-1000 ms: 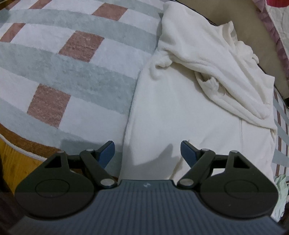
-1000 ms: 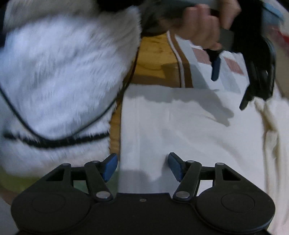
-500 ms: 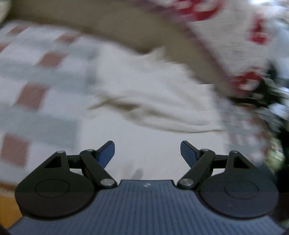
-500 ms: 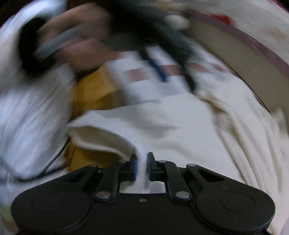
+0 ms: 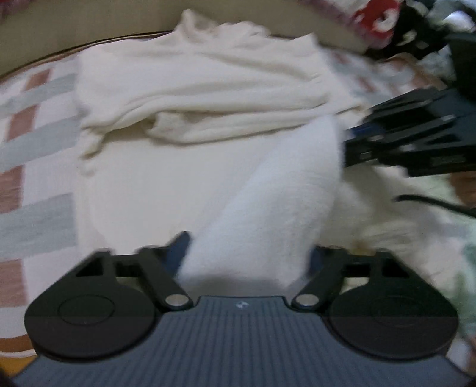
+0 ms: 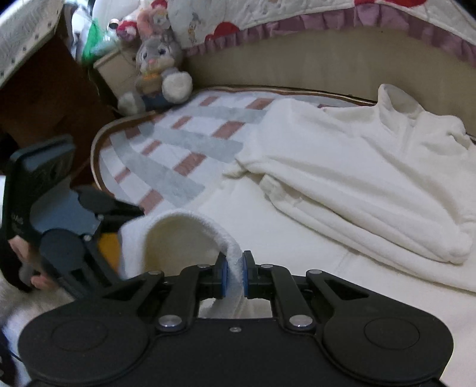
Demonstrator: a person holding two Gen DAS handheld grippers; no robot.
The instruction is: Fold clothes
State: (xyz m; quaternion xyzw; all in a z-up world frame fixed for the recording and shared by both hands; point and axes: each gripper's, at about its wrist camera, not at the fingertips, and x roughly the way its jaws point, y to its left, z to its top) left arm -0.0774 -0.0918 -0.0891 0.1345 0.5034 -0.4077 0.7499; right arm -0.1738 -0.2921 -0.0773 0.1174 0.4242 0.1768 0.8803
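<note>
A cream fleece garment (image 6: 342, 184) lies spread on a checked rug (image 6: 178, 154), its upper part bunched in folds (image 5: 208, 98). My right gripper (image 6: 234, 274) is shut on the garment's near hem, which arches up in a loop (image 6: 190, 217). The left wrist view, which is blurred, shows that gripper (image 5: 401, 140) at the right, holding a lifted band of cloth (image 5: 267, 208). The band runs down between the fingers of my left gripper (image 5: 248, 253). Its jaws are closing and stand wide, and I see no pad pressing the cloth. From the right wrist, the left gripper (image 6: 125, 220) sits at the hem's left end.
A grey plush rabbit (image 6: 157, 74) sits at the rug's far left corner. A beige padded bed side (image 6: 297, 59) with a patterned quilt (image 6: 297, 18) rises behind the garment. Dark wooden furniture (image 6: 44, 95) stands at the left. A person's hand (image 6: 26, 262) holds the left gripper.
The right gripper shut on the near hem and raised it. Both views swung round toward the bed side. The left gripper came over to the lifted hem, which now lies between its jaws.
</note>
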